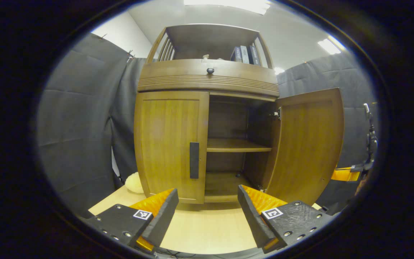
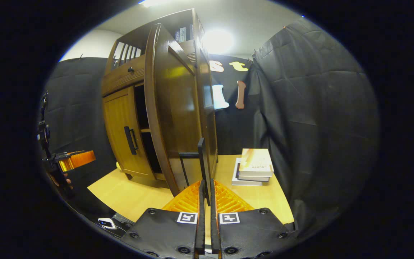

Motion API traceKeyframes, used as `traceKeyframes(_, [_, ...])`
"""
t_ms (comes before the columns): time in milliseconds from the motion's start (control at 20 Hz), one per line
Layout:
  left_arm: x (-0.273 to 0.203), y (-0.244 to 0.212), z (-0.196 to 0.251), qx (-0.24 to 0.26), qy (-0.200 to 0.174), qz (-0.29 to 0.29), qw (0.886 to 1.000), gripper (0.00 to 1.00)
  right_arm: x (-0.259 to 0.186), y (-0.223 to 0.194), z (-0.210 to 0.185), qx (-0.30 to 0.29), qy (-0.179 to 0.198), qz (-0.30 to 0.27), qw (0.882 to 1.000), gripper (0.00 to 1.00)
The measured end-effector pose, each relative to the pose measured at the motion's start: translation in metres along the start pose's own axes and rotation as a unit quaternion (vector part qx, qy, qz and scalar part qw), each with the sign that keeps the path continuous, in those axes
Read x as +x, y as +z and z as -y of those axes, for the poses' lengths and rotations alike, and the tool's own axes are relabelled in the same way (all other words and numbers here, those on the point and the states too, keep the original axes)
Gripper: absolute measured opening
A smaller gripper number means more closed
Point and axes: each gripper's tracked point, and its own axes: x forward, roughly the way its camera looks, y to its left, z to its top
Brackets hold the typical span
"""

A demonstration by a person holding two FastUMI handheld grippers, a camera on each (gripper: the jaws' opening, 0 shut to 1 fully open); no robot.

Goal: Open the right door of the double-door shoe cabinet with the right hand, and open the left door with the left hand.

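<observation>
- Right tool (image 2: 205,187), bottom centre of the right gripper view, is clenched on the thin dark handle (image 2: 202,158) of the right door (image 2: 178,108), one finger each side.
- That door stands swung wide, edge-on at frame centre (glossy brown wood, curved top).
- Left tool (image 1: 207,205), bottom of the left gripper view, is released, fingers spread, grasping nothing, above the pale surface (image 1: 207,226).
- Left door (image 1: 167,144) sits closed at centre-left, its dark vertical handle (image 1: 194,160) along the inner edge.
- The shoe cabinet (image 1: 208,77) fills mid-frame, interior shelf (image 1: 237,145) exposed.
</observation>
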Motion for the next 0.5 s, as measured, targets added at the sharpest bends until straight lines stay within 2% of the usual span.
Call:
traceKeyframes(100, [0.006, 0.002, 0.004, -0.005, -0.017, 0.003, 1.0, 0.95, -0.016, 0.001, -0.006, 0.013, -0.025, -0.002, 1.0, 0.0])
traceKeyframes(150, [0.003, 0.001, 0.005, -0.009, -0.024, -0.001, 1.0, 0.95, -0.024, 0.001, -0.011, 0.022, -0.036, -0.003, 0.999, 0.1])
traceKeyframes(200, [0.002, 0.002, 0.007, -0.013, -0.031, -0.003, 0.999, 0.95, -0.031, 0.001, -0.018, 0.027, -0.046, -0.003, 0.999, 0.02])
traceKeyframes(350, [0.007, 0.005, 0.009, -0.011, -0.047, 0.006, 0.999, 0.95, -0.047, 0.005, -0.047, 0.028, -0.069, 0.003, 0.997, 0.02])
traceKeyframes(500, [0.007, 0.003, 0.002, -0.002, -0.054, 0.002, 0.999, 0.95, -0.052, 0.006, -0.089, 0.041, -0.077, 0.009, 0.996, 0.02])
